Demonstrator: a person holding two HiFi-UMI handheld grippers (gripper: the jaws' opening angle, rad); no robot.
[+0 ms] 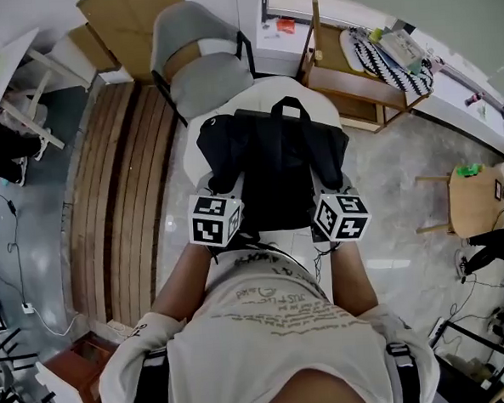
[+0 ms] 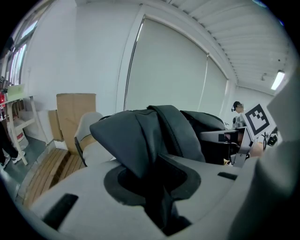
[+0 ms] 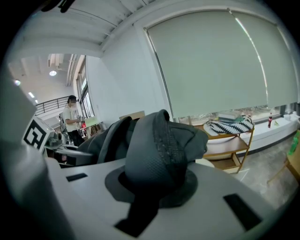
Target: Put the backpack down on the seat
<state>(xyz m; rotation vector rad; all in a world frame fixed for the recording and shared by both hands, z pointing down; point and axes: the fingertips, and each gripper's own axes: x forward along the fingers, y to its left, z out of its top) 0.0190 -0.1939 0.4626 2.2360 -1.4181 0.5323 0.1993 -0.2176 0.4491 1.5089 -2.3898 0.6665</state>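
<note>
**Grippers.** The left gripper [image 2: 157,187] is clenched on a dark, smooth-faced shoulder strap [image 2: 136,140], which rises out of the jaw slot and folds over toward the bag. The right gripper [image 3: 145,197] is likewise clamped on the other shoulder strap [image 3: 159,150], a padded one with a mesh face, bunched where the jaws pinch it.

**Location of the item.** The backpack [image 1: 275,165] lies across the white seat [image 1: 318,101], directly ahead of the person, grab handle [image 1: 290,106] at the far end and both straps drawn back toward the grippers. It appears to rest on the seat. Whether its full weight is down cannot be confirmed from above.

**Handling assessment.** Soft fabric body, no rigid frame evident; it will sag and slump rather than stand by itself. The sides spread flat, which suggests little load inside, so probably light. Not fragile. The smooth strap may slide in the jaws; the mesh strap should hold better. The straps and the grab handle are the sound places to take hold, the loose body panels are not.

**Surroundings.** A grey chair [image 1: 203,67] stands just beyond the seat, clear of the bag.
</note>
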